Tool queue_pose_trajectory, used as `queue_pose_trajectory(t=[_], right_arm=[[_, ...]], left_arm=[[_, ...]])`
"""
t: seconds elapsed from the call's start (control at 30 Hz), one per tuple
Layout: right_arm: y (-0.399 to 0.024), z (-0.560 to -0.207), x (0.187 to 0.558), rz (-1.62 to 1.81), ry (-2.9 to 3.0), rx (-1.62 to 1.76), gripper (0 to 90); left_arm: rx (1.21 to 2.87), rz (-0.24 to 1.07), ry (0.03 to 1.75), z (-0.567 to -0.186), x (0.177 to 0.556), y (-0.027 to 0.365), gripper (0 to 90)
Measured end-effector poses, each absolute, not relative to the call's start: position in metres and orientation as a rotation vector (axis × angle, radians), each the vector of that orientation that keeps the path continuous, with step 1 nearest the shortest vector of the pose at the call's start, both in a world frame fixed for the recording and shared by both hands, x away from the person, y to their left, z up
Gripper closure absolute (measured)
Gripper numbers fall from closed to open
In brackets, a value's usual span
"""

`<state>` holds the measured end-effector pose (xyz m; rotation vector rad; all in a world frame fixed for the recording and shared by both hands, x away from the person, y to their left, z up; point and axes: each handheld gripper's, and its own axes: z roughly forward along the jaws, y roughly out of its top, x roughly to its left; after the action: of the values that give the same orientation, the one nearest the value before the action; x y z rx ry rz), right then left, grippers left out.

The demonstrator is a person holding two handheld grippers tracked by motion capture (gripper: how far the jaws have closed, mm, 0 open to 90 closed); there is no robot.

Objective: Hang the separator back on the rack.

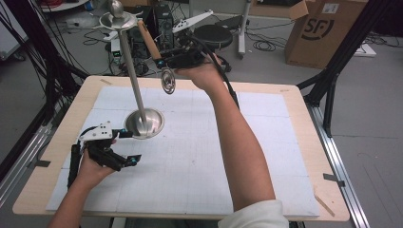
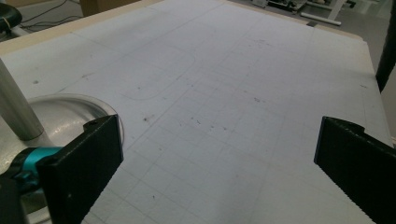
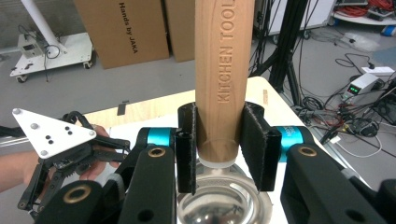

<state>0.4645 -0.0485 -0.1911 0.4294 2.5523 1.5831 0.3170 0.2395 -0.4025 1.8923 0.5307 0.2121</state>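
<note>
A metal stand rises from a round base (image 1: 151,124) on the white mat, its pole (image 1: 129,61) ending in a ring and ball at the top. My right gripper (image 1: 160,61) is raised over the table's far edge, shut on the wooden handle (image 1: 148,40) of a kitchen utensil whose shiny metal head (image 1: 167,80) hangs beside the pole. The right gripper view has the jaws (image 3: 219,149) clamping the handle (image 3: 224,70), and the head (image 3: 219,207) lies below them. My left gripper (image 1: 127,147) rests open on the mat, one jaw at the base's rim (image 2: 70,109).
A white grid mat (image 1: 199,156) covers the wooden table (image 1: 304,118). Beyond the far edge are cardboard boxes (image 1: 323,28), a black stool (image 1: 214,34), cables and equipment on the floor. Black frame posts (image 1: 342,52) stand at the right and left.
</note>
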Motion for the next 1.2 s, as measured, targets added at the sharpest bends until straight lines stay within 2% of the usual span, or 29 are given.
queue_pose_trajectory(t=[0.7,1.2], right_arm=[[-0.037,-0.193,0.465,1.534,2.576,0.429,66.6],[-0.039,-0.194,0.463,1.541,2.533,0.461,51.2]], left_arm=[[1.892,0.213,0.531,-0.402,0.317,0.239,1.8],[1.888,0.206,0.529,-0.403,0.317,0.239,1.8]])
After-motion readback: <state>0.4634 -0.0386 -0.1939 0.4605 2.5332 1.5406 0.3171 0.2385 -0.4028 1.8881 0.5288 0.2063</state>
